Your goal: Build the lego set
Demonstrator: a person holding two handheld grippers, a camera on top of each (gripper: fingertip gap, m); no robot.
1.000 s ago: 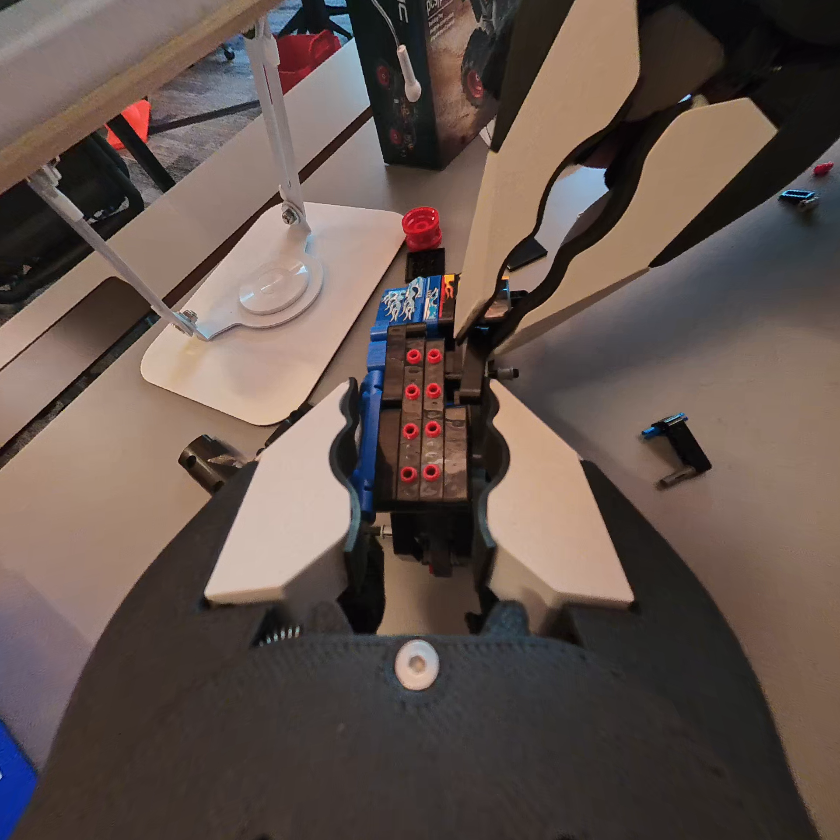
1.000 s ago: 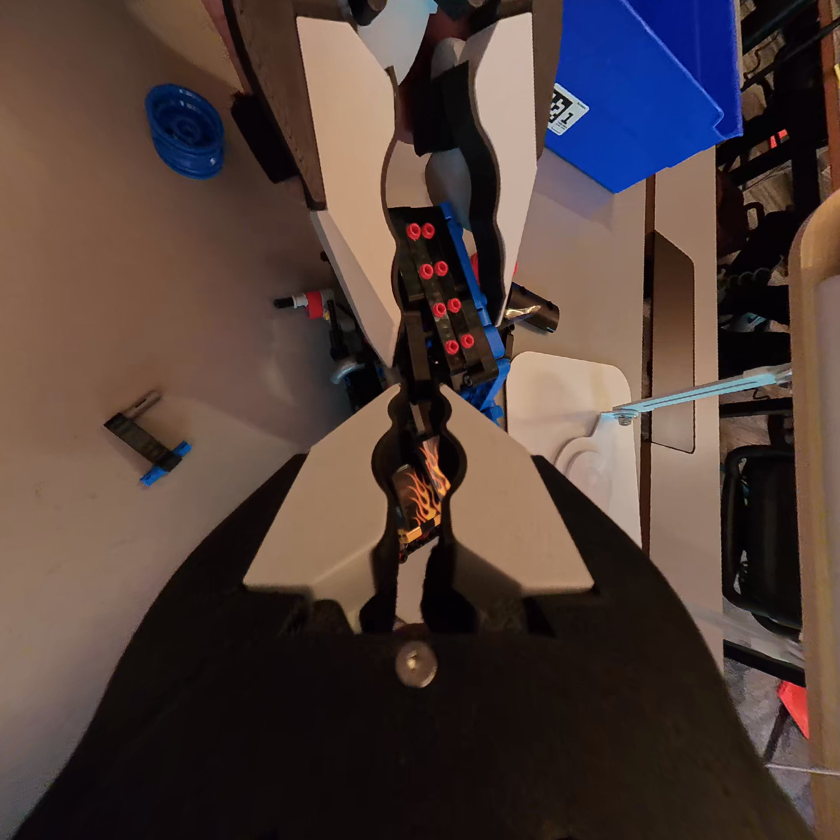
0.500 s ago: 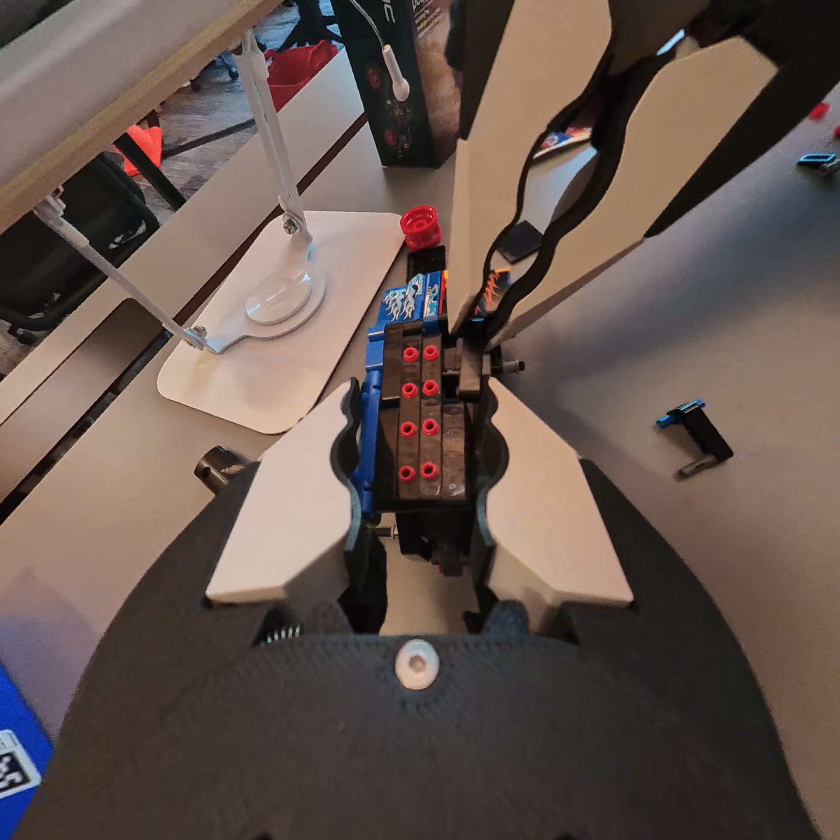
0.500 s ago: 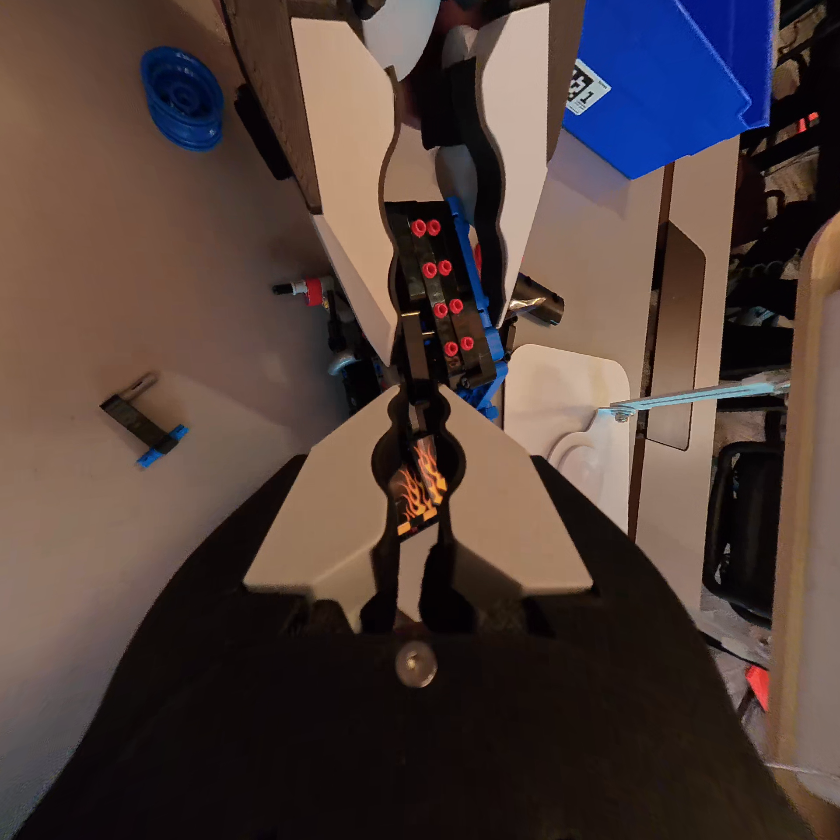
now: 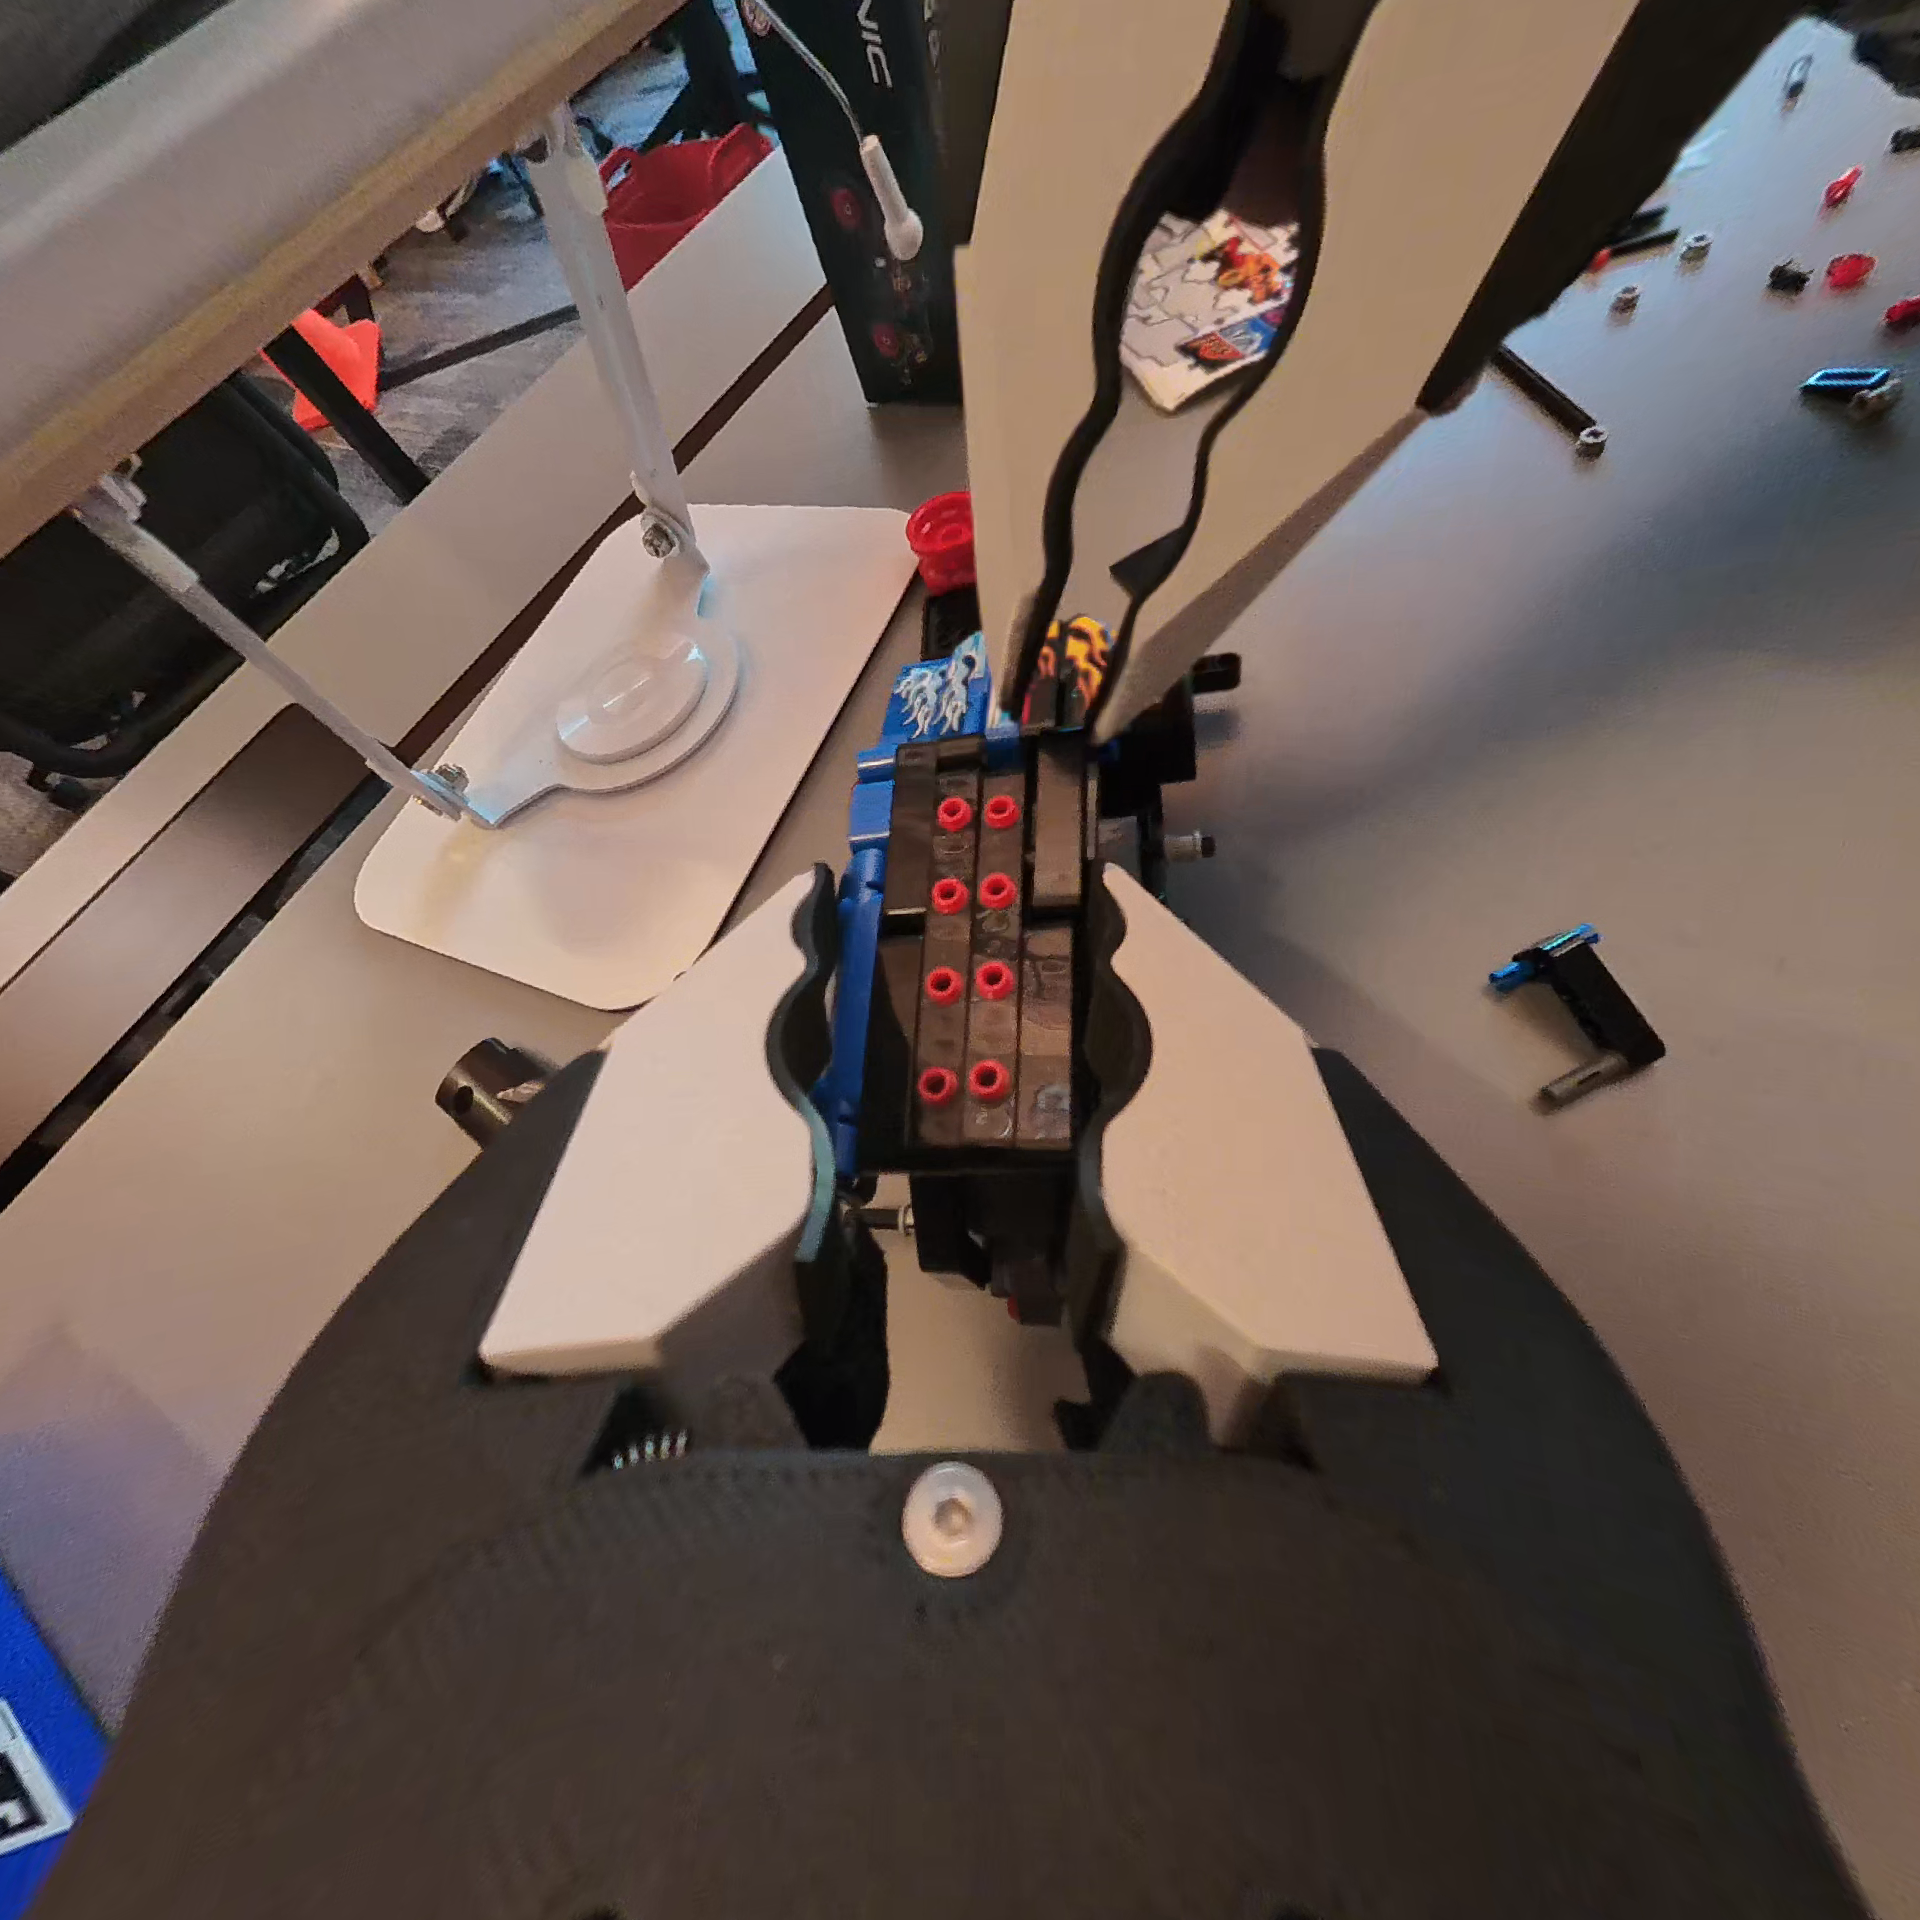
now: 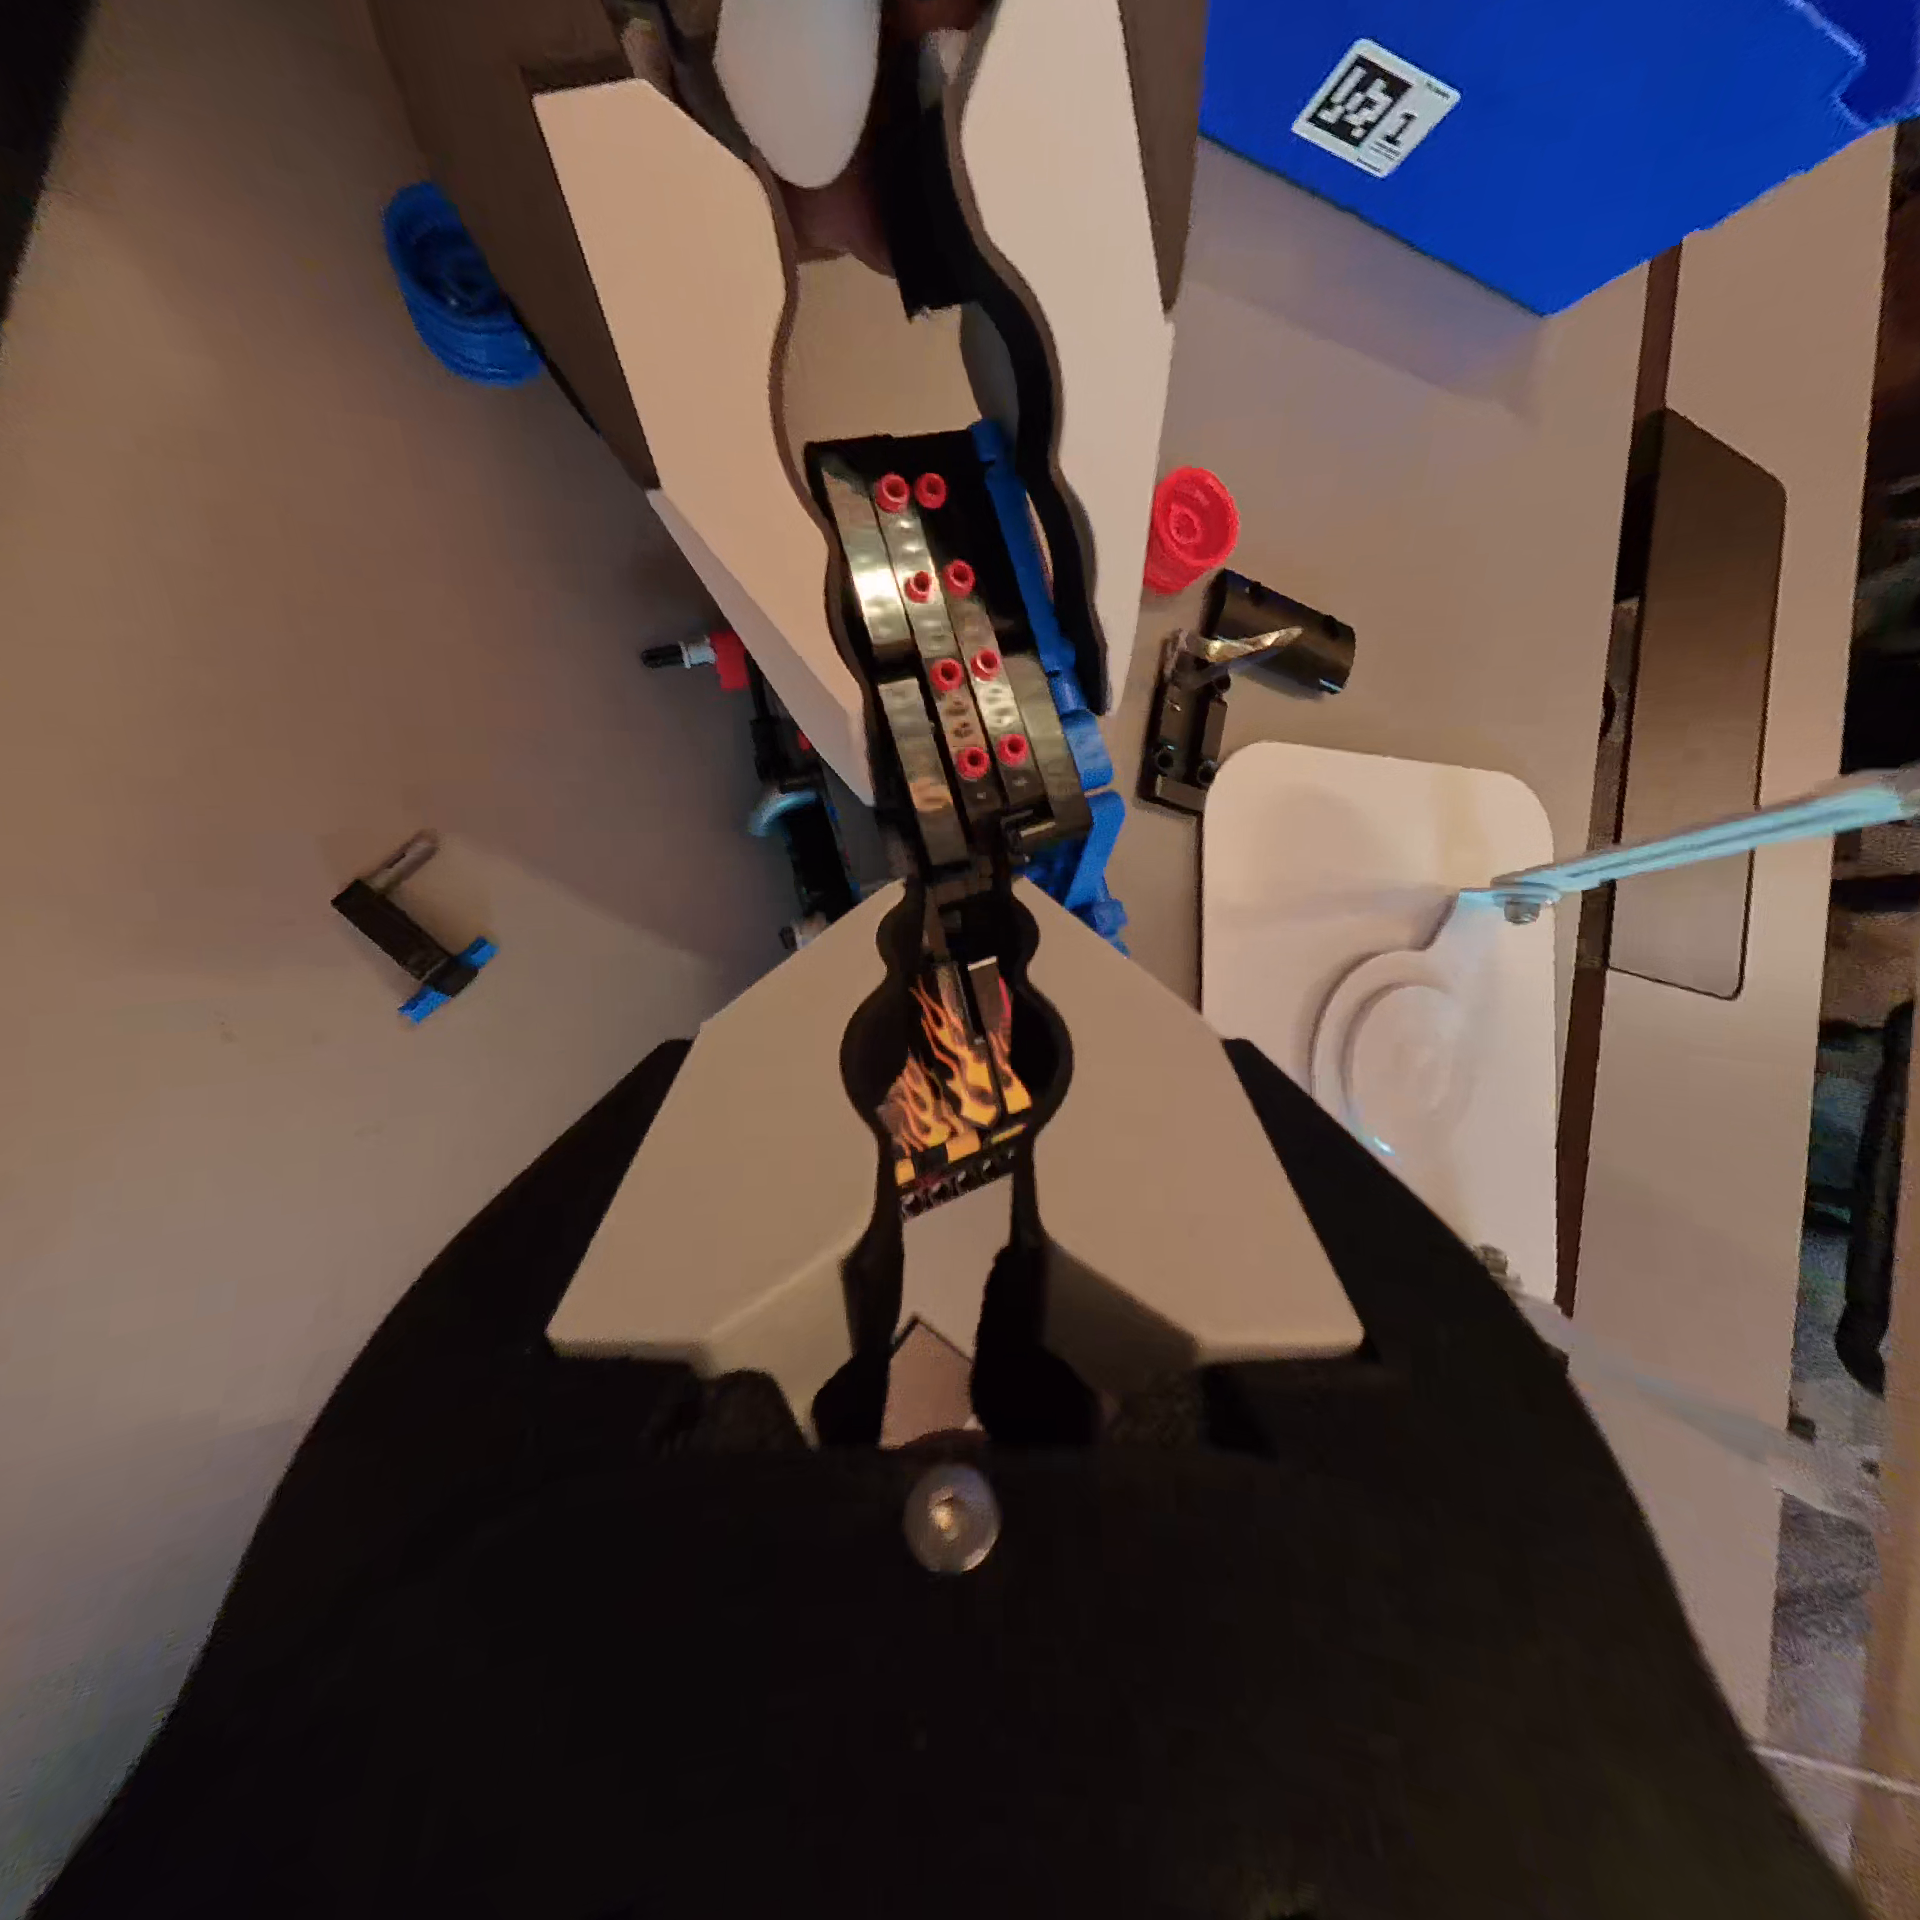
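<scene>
Lego chassis (image 5: pixel 982 966), black with red pins, sits clamped between my left gripper (image 5: pixel 961 997) fingers above the table (image 5: pixel 1558 727). My right gripper (image 6: pixel 961 914) pinches a flame panel (image 6: pixel 961 1081) against its far end.

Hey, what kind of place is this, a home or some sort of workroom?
Probably an office or lab workroom: long grey desks, a white stand base bolted with struts, and a blue bin with a printed tag.
</scene>
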